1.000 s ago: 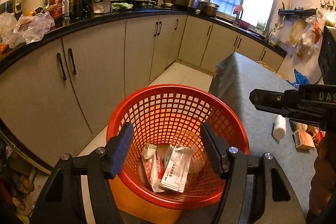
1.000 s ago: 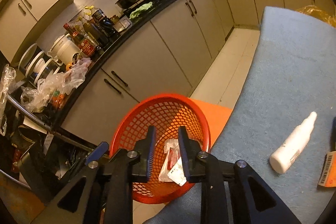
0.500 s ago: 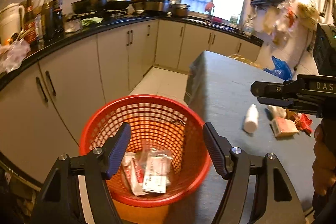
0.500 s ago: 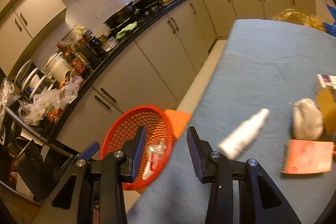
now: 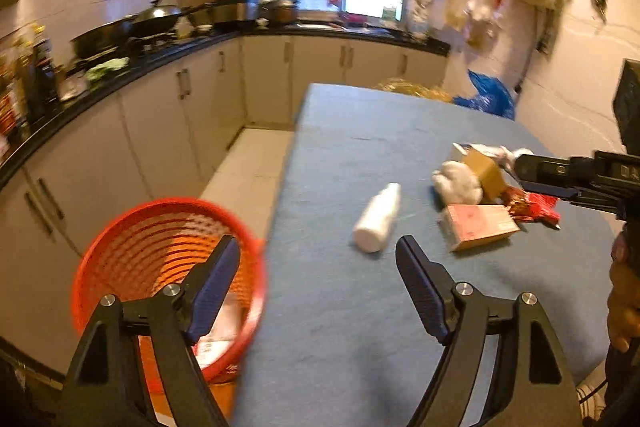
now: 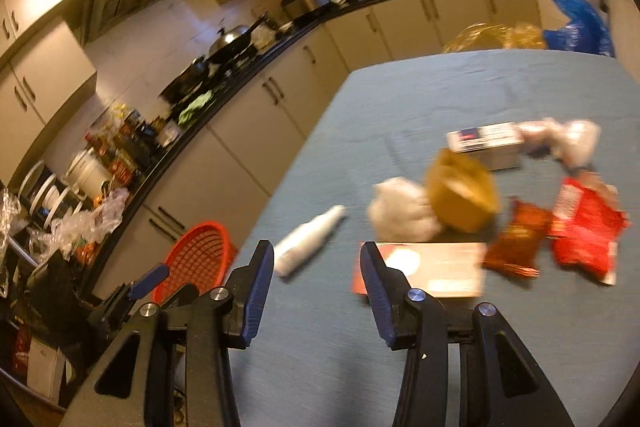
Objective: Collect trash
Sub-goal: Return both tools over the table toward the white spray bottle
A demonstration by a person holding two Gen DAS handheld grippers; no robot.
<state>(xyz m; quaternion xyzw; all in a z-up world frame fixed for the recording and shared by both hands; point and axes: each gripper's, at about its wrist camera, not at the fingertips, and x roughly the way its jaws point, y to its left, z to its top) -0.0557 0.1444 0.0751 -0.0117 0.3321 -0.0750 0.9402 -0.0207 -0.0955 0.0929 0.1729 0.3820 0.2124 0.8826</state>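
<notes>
A red mesh basket with wrappers at its bottom stands on the floor left of the blue-covered table. On the table lie a white bottle, a flat orange box, a white wad, a tan box and red wrappers. My left gripper hovers over the table's left edge, its jaws opening, empty. My right gripper is short of the bottle and orange box, its jaws also opening, empty.
Kitchen cabinets with a black counter run along the left and back, crowded with pans and bottles. A white-and-blue carton and crumpled paper lie farther back on the table. A blue bag sits behind it. A hand is at the right edge.
Both grippers swung right from above the basket to over the table, and both widened. The basket slid to the left in each view; the trash pile came into sight.
</notes>
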